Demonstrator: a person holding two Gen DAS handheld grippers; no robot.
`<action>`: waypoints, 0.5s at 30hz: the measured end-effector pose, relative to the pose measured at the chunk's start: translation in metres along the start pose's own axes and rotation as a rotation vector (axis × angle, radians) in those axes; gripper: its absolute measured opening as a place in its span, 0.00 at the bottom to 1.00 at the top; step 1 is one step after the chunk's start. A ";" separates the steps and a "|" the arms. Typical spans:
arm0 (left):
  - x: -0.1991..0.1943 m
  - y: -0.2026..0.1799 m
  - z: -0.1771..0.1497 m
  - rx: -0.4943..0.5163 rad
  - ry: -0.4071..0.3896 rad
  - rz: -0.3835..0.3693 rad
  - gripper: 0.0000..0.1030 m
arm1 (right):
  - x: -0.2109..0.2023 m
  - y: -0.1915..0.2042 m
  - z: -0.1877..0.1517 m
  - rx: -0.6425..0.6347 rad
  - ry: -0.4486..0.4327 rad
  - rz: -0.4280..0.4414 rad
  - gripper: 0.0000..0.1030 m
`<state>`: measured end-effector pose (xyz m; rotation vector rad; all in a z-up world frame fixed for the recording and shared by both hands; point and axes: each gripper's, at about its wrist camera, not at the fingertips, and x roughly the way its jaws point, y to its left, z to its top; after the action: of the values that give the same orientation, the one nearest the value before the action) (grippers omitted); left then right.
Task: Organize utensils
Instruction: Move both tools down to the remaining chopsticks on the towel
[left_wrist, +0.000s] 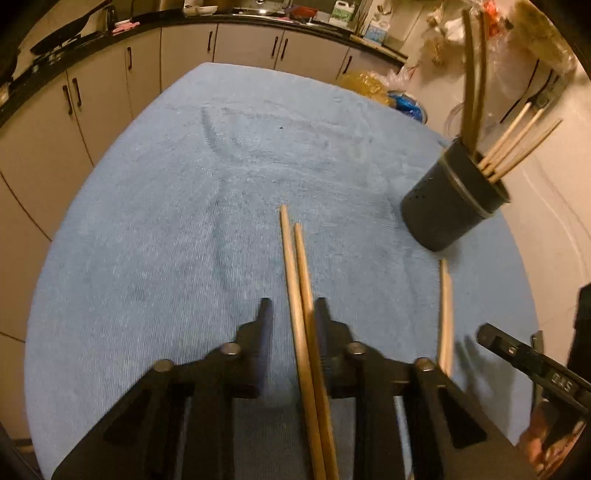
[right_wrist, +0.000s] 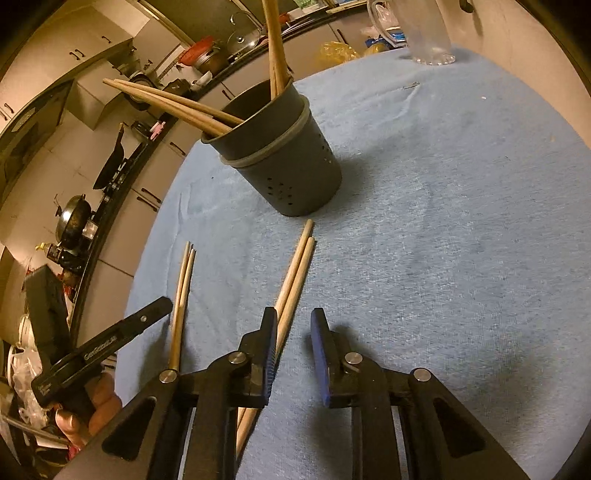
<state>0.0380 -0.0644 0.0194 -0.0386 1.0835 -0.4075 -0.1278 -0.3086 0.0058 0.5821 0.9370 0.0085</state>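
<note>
- We cannot see the near ends of either chopstick pair: each runs under its gripper's body and out of the bottom of its own wrist view.
- From the left wrist, our right gripper (left_wrist: 491, 334) shows only as one blurred finger at the edge, and the second pair beside it reads as a single pale stick (left_wrist: 446, 314).
- From the right wrist, our left gripper (right_wrist: 147, 314) shows only one finger, so its gap stays hidden there; fingers of the hand (right_wrist: 99, 402) holding it peek out below.
- Our left gripper (left_wrist: 293, 314) straddles the first pair of chopsticks (left_wrist: 299, 295), which lie on the blue cloth (left_wrist: 166, 240) against the right-hand finger; a gap remains on the other side, so the jaws are narrow but not clamped.
- Our right gripper (right_wrist: 293, 321) has its own pair of chopsticks (right_wrist: 295, 273) passing beside and under its left-hand finger, not between the pads; the jaws stand apart with only cloth between them.
- Both pairs lie flat, tips pointing toward the dark holder (right_wrist: 284, 162), which stands upright just beyond them with more chopsticks inside.
- Both grippers tilt steeply down toward the cloth.
</note>
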 end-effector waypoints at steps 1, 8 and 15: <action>0.004 0.000 0.004 0.003 0.013 0.014 0.15 | 0.001 0.000 0.001 0.001 0.001 -0.003 0.20; 0.013 0.007 0.014 0.006 0.011 0.015 0.08 | 0.004 0.004 0.008 0.010 0.020 -0.035 0.20; 0.013 0.014 0.009 0.001 -0.025 -0.032 0.08 | 0.016 0.021 0.021 -0.011 0.059 -0.098 0.18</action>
<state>0.0552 -0.0577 0.0094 -0.0603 1.0590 -0.4355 -0.0973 -0.2964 0.0126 0.5275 1.0210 -0.0570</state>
